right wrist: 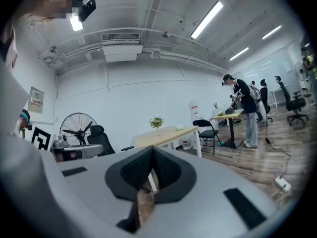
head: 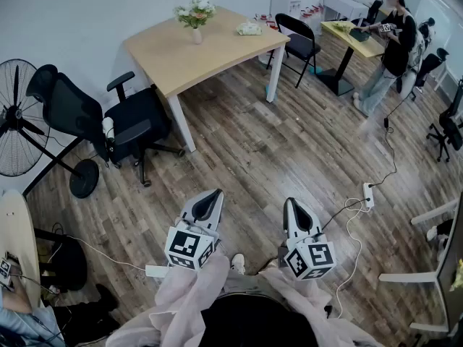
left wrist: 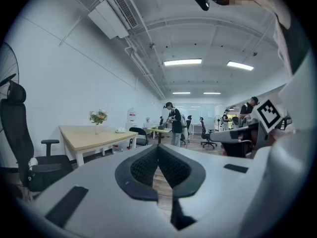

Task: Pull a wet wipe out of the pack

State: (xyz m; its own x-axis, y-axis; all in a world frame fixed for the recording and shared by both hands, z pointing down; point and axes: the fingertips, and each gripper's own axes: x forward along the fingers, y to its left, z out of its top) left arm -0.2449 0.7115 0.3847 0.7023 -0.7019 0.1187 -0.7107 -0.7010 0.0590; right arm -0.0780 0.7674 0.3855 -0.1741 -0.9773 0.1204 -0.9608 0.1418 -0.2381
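The wet wipe pack [head: 249,28] is a small pale packet lying at the far end of the light wooden table [head: 173,56]; it also shows in the left gripper view [left wrist: 120,130] and the right gripper view [right wrist: 180,127]. Both grippers hang over the wooden floor, well short of the table. My left gripper [head: 211,195] is shut with nothing in it, its tips [left wrist: 158,148] meeting. Beside it, my right gripper [head: 291,202] is likewise shut and empty [right wrist: 151,148]. Both point roughly level toward the table.
A vase of flowers [head: 195,14] stands on the table. Two black office chairs [head: 134,125] and a floor fan [head: 18,118] stand at the left, a folding chair [head: 298,42] beyond the table. A power strip [head: 368,195] with cables lies at right. A person [head: 391,49] stands at another table.
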